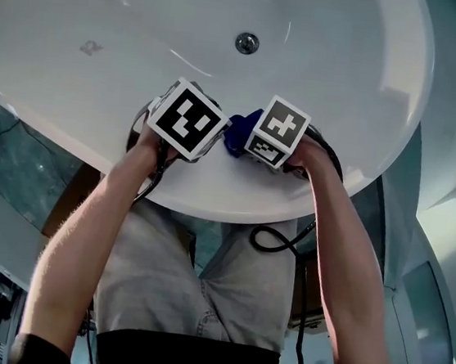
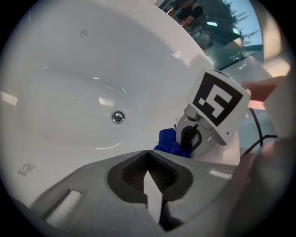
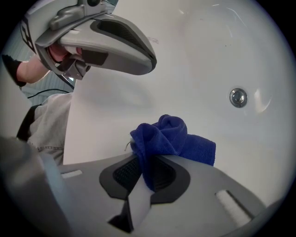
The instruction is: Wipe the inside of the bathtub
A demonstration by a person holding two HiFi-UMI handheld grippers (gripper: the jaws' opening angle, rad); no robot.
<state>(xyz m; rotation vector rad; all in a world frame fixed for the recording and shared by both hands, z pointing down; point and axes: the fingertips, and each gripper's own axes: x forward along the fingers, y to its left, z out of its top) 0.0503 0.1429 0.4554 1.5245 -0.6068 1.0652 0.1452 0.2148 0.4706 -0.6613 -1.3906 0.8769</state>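
Both my forearms reach straight out, and my left hand [image 1: 145, 147] and right hand [image 1: 312, 156] sit side by side over the near rim of the bathtub [image 1: 109, 6]. The marker cubes are almost touching. From the head view I only get a sliver of the blue cloth [image 1: 235, 133] poking out between the cubes, with the drain [image 1: 247, 43] further out in the basin and a black cable [image 1: 274, 240] looping down by my knees.

The right gripper view is where you see it properly: my right gripper [image 3: 142, 163] is clamped on the cloth, which is bunched up in front of the jaws over the tub's inner slope, on the near side of the drain. Can't tell if it's actually touching the surface.

The left gripper view shows my left gripper [image 2: 148, 157] with its jaws pressed together and nothing in them. It also catches the right one from the side.
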